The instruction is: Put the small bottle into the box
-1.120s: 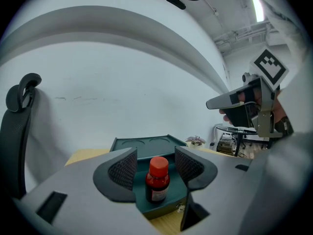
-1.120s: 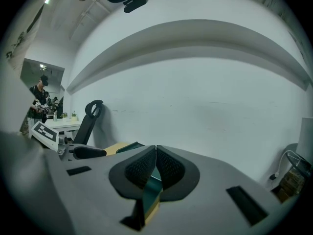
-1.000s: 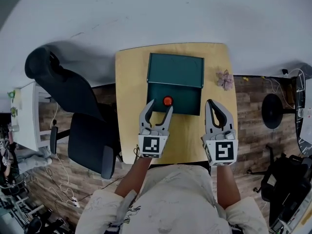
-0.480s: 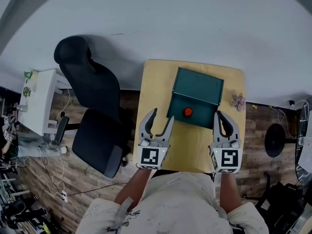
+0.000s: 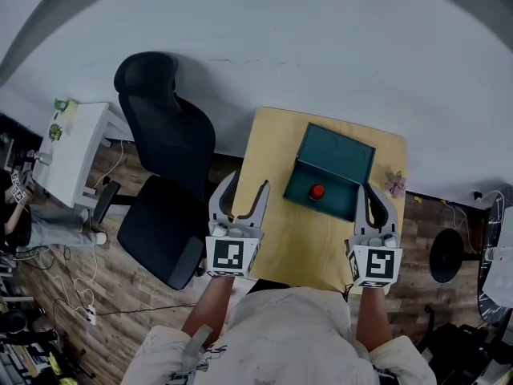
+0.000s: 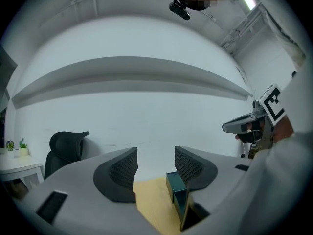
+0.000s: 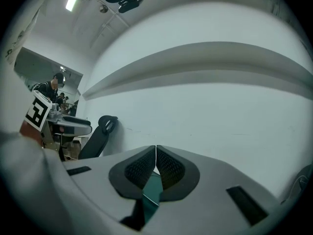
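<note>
1 black office chair (image 5: 164,175), left of table. 1 wooden table (image 5: 272,231). 1 green box (image 5: 335,155), lid up, on table. Left gripper (image 5: 244,189): jaws wide apart, empty. Right gripper (image 5: 373,192): jaws together, empty. 1 small bottle (image 5: 317,192), red-capped, inside box.

Worktop: we count one worktop (image 5: 272,223), of pale wood.
Box: we see one green box (image 5: 337,152).
Bottle: we count one small bottle (image 5: 317,192), with a red cap.
Claws: we count two, the left claw (image 5: 247,184) and the right claw (image 5: 369,191).
Marker cubes: we see two marker cubes (image 5: 231,255), one on each claw.
Chair: we find one black chair (image 5: 164,183).
Side table: we count one white side table (image 5: 76,147).
Plants: we make out two small green plants (image 5: 60,104) on that side table.
Flower: we see one small pinkish flower (image 5: 394,184) on the worktop.
</note>
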Available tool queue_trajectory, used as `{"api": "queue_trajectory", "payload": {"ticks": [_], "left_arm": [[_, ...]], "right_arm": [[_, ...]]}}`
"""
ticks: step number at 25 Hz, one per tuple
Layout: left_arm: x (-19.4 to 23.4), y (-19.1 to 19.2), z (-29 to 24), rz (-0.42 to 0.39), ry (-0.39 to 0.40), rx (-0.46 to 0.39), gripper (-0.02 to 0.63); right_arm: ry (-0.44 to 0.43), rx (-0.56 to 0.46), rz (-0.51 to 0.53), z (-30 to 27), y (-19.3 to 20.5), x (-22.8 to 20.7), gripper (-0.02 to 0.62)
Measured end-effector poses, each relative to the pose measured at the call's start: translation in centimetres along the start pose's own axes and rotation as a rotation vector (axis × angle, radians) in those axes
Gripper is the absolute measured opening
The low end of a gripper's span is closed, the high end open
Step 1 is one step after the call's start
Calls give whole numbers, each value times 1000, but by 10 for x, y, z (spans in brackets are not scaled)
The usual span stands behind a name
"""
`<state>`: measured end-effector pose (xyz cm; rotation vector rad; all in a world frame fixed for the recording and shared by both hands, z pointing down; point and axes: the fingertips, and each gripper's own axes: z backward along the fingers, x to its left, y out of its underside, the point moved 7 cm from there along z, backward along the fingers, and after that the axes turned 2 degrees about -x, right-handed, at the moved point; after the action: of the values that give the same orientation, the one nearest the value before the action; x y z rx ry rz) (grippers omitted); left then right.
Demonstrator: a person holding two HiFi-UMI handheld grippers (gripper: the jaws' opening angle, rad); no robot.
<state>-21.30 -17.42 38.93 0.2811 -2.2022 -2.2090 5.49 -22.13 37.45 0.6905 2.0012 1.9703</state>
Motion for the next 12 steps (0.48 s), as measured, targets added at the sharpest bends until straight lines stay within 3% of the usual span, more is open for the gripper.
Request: {"api": "queue_trajectory", "payload": {"ticks": [12], "left_arm": [[0,-6,5,-16,-32,2,237]], "right_arm": [[2,-7,2,5,-5,-3,18]]}}
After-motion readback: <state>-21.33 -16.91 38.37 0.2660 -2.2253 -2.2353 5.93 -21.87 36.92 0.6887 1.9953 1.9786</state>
